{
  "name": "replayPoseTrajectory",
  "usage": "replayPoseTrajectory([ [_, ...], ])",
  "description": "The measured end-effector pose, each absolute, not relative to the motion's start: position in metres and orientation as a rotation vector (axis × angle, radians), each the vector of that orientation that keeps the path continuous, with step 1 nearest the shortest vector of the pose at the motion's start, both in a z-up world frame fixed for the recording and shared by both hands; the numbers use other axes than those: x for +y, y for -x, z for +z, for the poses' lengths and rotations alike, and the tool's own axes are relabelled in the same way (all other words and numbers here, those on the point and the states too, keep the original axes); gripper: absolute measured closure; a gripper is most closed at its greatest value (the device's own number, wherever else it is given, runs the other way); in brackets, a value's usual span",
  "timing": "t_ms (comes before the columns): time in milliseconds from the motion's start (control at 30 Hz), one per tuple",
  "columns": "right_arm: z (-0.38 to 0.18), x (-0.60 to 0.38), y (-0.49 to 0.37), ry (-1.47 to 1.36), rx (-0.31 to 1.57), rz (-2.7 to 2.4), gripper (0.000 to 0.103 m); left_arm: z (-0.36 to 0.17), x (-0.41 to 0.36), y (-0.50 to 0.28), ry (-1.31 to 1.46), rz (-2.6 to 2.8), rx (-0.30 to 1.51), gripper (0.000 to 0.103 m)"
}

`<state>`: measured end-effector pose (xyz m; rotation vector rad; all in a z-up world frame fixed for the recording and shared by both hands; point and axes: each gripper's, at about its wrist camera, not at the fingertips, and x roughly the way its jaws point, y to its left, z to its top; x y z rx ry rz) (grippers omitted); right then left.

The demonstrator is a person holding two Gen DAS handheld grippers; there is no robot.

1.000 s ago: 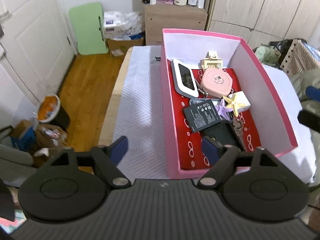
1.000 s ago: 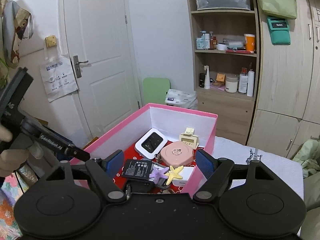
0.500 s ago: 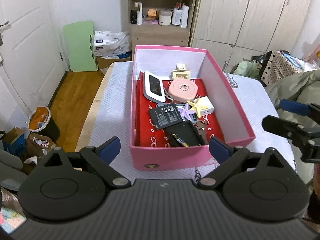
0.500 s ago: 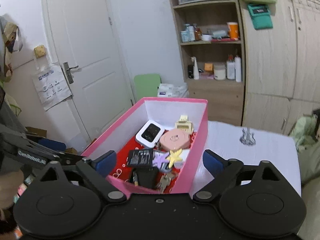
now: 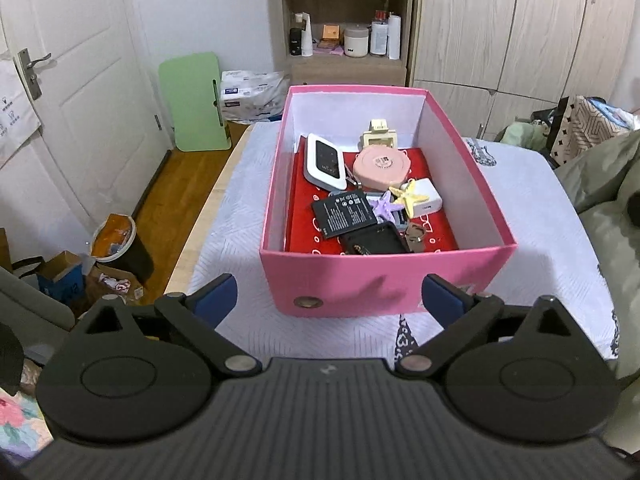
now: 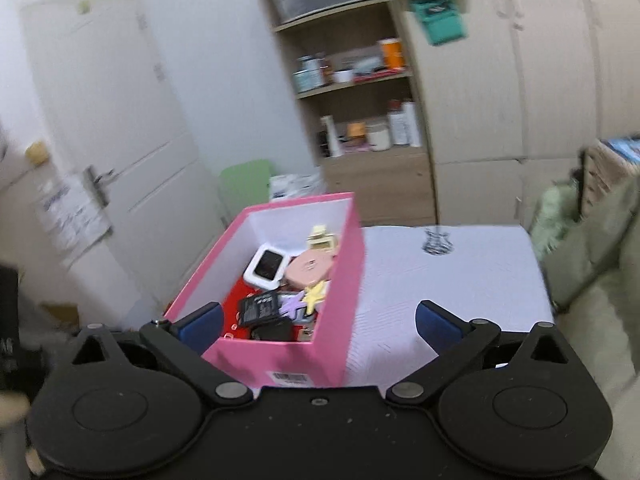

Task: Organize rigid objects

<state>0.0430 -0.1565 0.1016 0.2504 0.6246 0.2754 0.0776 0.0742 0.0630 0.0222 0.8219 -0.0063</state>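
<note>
Both grippers — left gripper [image 5: 330, 296], right gripper [image 6: 318, 322] — just spread wide, empty. Pink box [image 5: 384, 276] looks light, stiff cardboard — I'd pinch a wall.

White panelled door [image 5: 80, 92], wooden floor [image 5: 176, 184], open shelf unit [image 5: 344, 20], pale wardrobe doors [image 5: 520, 28]

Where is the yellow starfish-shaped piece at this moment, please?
In the left wrist view, the yellow starfish lies inside the pink box, right of centre, partly on the white charger and beside the purple starfish.
</note>
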Motion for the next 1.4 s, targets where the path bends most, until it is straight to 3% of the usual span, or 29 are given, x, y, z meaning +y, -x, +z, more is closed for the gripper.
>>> replayPoseTrajectory([
  [133,0.098,-0.18,-0.045,-0.437,0.684,0.241,0.0,0.065,0.074,-0.071,0.003,0.019,0.83,0.003],
  [400,0.089,-0.19,-0.032,-0.495,0.642,0.129,0.0,0.07,0.073,-0.063,0.022,0.055,0.83,0.003],
  [1000,0.098,-0.177,-0.024,-0.148,0.65,0.114,0.0,0.075,0.044,-0.05,-0.077,0.031,0.837,0.003],
  [1400,0.098,-0.159,-0.013,-0.071,0.662,0.11,0.0,0.069,0.042,-0.048,-0.073,0.037,0.843,0.003],
])
